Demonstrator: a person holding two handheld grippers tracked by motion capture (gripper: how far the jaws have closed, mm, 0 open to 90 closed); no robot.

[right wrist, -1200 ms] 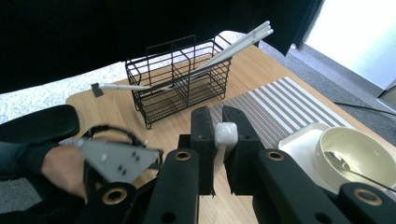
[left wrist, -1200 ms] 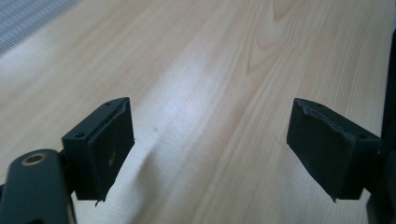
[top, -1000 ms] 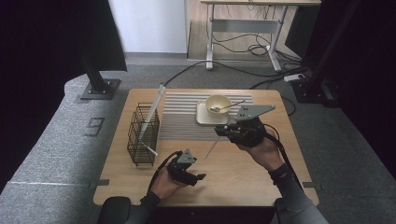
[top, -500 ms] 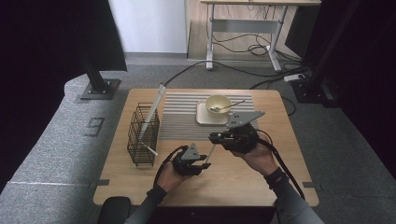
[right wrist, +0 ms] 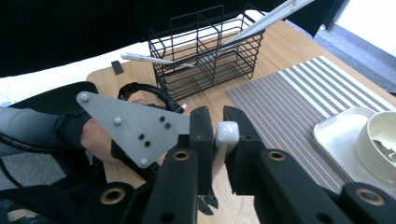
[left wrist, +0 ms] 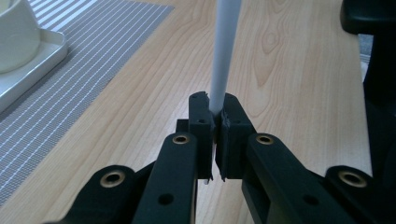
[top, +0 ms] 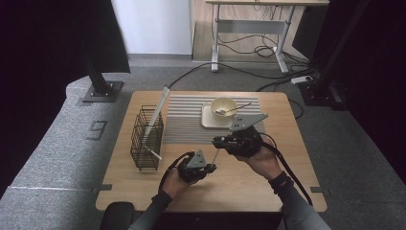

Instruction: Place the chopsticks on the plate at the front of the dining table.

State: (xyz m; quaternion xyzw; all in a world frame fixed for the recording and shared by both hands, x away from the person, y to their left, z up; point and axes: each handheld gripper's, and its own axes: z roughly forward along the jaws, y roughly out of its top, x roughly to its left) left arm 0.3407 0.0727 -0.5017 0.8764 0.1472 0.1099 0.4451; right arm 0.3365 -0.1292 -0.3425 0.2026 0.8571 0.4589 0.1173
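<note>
step: looks like a handover of a white chopstick [top: 215, 156] between the two grippers, right in the middle of the counter [top: 249, 187], so both ends are gripped at once for now

left gripper [top: 210, 167]: jaws have just been closing and now sit clamped on one end of the chopstick; in the left gripper view the stick [left wrist: 224, 56] runs straight up out of the pinched pads

right gripper [top: 216, 141]: jaws have just been easing open a touch, though the chopstick end [right wrist: 226, 135] sits snug between the pads in its own view, so I'd call it clamped on it

where the stick is: off the counter surface, spanning the short gap between the two grippers, in front of the striped mat [top: 191, 120]

doing it well: I'd let the right jaws open fully before either hand pulls away, otherwise the stick twists or flicks out. Keep the left grip square on the shaft, it's thin and smooth and will probably pivot if pinched off-centre.

next stop, my guess: the black wire basket [top: 146, 139] at the left, which already has two sticks leaning in it

hand pose: left hand [top: 179, 177] low near the front edge, gripper pointing away from the person; right hand [top: 261, 160] farther back, gripper aimed leftward toward the other one, grey plate on top

also around: bowl [top: 224, 106] with a spoon on a small tray [top: 207, 120], well clear of the action
</note>
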